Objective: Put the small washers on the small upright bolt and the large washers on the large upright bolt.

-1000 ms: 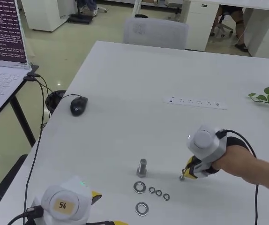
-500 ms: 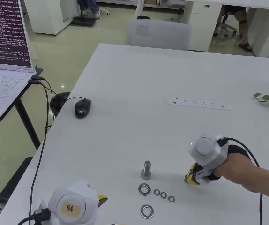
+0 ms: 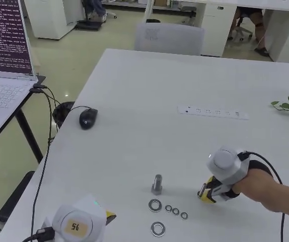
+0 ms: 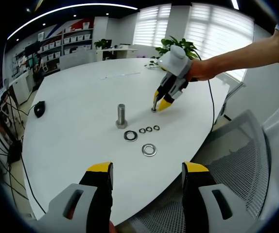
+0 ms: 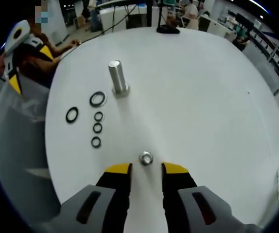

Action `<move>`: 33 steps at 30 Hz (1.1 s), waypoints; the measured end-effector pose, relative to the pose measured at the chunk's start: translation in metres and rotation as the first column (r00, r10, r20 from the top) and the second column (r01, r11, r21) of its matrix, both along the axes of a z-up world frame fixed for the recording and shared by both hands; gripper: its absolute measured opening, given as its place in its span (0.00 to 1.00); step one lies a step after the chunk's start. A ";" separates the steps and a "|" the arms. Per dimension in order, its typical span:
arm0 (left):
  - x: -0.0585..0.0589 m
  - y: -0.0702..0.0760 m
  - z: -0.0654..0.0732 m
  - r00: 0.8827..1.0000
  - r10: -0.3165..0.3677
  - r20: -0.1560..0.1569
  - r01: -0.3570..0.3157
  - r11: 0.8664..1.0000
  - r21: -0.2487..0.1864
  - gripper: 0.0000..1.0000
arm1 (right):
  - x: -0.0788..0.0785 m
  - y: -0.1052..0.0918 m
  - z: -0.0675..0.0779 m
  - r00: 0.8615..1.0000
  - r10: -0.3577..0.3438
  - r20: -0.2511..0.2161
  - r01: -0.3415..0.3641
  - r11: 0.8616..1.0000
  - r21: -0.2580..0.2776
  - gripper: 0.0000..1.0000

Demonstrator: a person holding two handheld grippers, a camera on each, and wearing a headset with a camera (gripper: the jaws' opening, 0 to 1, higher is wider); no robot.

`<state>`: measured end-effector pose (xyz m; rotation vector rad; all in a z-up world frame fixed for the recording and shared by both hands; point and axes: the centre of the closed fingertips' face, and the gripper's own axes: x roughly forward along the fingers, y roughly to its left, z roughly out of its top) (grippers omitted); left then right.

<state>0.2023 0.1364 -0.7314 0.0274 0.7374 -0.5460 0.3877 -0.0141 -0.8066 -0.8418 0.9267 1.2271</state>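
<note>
The right gripper [image 5: 146,171] holds its jaws a little apart and pinches nothing. The small upright bolt [image 5: 146,158] stands just ahead of the tips, in line with the gap. Farther ahead and to the left stands the large upright bolt [image 5: 117,77]. Two large washers [image 5: 98,99] lie flat near it, and three small washers [image 5: 97,128] lie in a row closer in. The left gripper [image 4: 148,170] is spread wide and empty, with washers and bolts well ahead of it.
</note>
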 end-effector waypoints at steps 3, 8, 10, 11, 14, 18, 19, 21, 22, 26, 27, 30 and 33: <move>0.000 -0.001 0.001 1.000 -0.004 0.001 0.004 1.000 0.001 0.57 | -0.001 -0.002 0.006 1.000 -0.008 0.013 0.008 1.000 0.011 0.26; 0.001 -0.002 0.001 1.000 -0.012 0.004 0.012 1.000 0.004 0.57 | -0.001 -0.005 0.018 0.998 -0.046 0.031 0.045 0.997 0.056 0.26; 0.001 -0.003 0.001 1.000 -0.013 0.005 0.013 1.000 0.004 0.57 | -0.003 -0.008 0.021 0.998 -0.057 0.036 0.055 0.997 0.063 0.26; 0.001 -0.003 0.001 1.000 -0.014 0.005 0.014 1.000 0.002 0.57 | -0.004 -0.011 0.021 0.997 -0.067 0.039 0.064 0.996 0.065 0.26; 0.001 -0.004 0.002 1.000 -0.016 0.007 0.016 1.000 0.001 0.57 | -0.009 -0.016 0.022 0.995 -0.090 0.037 0.087 0.993 0.076 0.25; 0.000 -0.006 0.001 1.000 -0.023 0.006 0.023 1.000 0.002 0.57 | -0.021 -0.022 0.017 0.994 -0.105 0.018 0.103 0.991 0.080 0.25; 0.000 -0.007 0.001 1.000 -0.024 0.006 0.024 1.000 0.003 0.57 | -0.022 -0.023 0.016 0.994 -0.107 0.015 0.105 0.991 0.079 0.25; 0.000 -0.008 0.001 1.000 -0.025 0.006 0.025 1.000 0.003 0.57 | -0.030 -0.024 0.011 0.993 -0.115 -0.005 0.115 0.990 0.082 0.24; 0.000 -0.008 0.001 1.000 -0.024 0.007 0.024 1.000 0.002 0.57 | -0.036 -0.023 0.008 0.993 -0.113 -0.015 0.114 0.990 0.084 0.24; 0.000 -0.007 0.001 1.000 -0.021 0.007 0.021 1.000 0.002 0.56 | -0.052 -0.018 -0.003 0.994 -0.095 -0.043 0.098 0.992 0.076 0.23; 0.000 -0.007 0.001 1.000 -0.020 0.007 0.020 1.000 0.002 0.56 | -0.055 -0.016 -0.005 0.995 -0.090 -0.048 0.094 0.993 0.077 0.22; -0.001 -0.006 0.000 1.000 -0.018 0.007 0.018 1.000 0.003 0.56 | -0.064 -0.007 -0.012 0.996 -0.070 -0.062 0.075 0.994 0.079 0.22; -0.002 -0.005 0.000 1.000 -0.015 0.005 0.015 1.000 0.004 0.56 | -0.073 0.007 -0.015 0.996 -0.045 -0.074 0.052 0.995 0.085 0.21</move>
